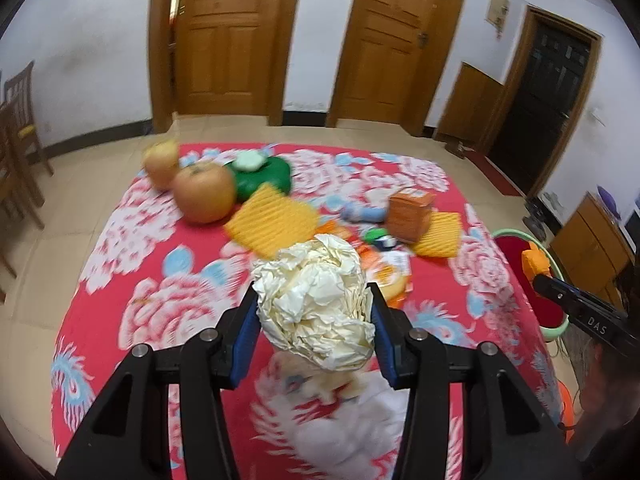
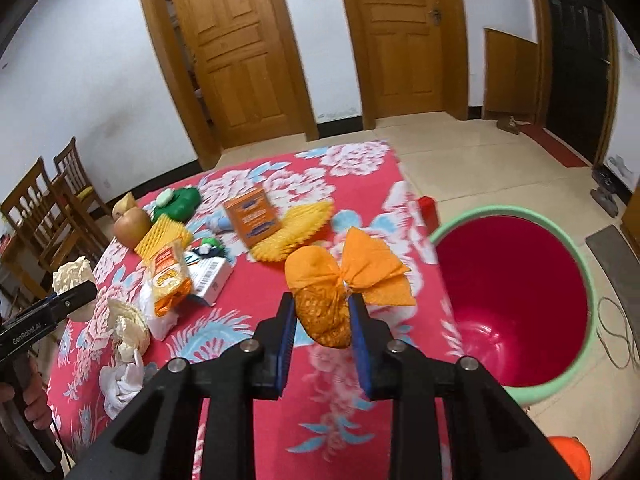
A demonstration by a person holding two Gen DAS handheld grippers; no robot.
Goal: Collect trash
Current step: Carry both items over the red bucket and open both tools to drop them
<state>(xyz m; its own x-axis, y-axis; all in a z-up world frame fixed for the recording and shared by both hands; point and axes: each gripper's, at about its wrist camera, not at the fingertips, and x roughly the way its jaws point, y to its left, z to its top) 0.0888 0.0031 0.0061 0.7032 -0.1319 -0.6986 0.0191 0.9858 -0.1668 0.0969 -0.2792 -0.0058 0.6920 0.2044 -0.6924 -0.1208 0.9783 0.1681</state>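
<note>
Gripping a crumpled paper wad [image 1: 316, 304] in my left gripper [image 1: 314, 308], blue pads pressed on both its sides, I hold it clear of the red floral table [image 1: 168, 264]. My right gripper [image 2: 322, 312] is clamped on an orange net bag [image 2: 320, 300], lifted above the cloth. The bin [image 2: 516, 300] stands at three o'clock from that bag, beside the table's edge.

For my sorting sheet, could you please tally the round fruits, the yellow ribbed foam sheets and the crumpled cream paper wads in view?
Round yellow-red fruits: 2
Yellow ribbed foam sheets: 2
Crumpled cream paper wads: 2
Total: 6
</note>
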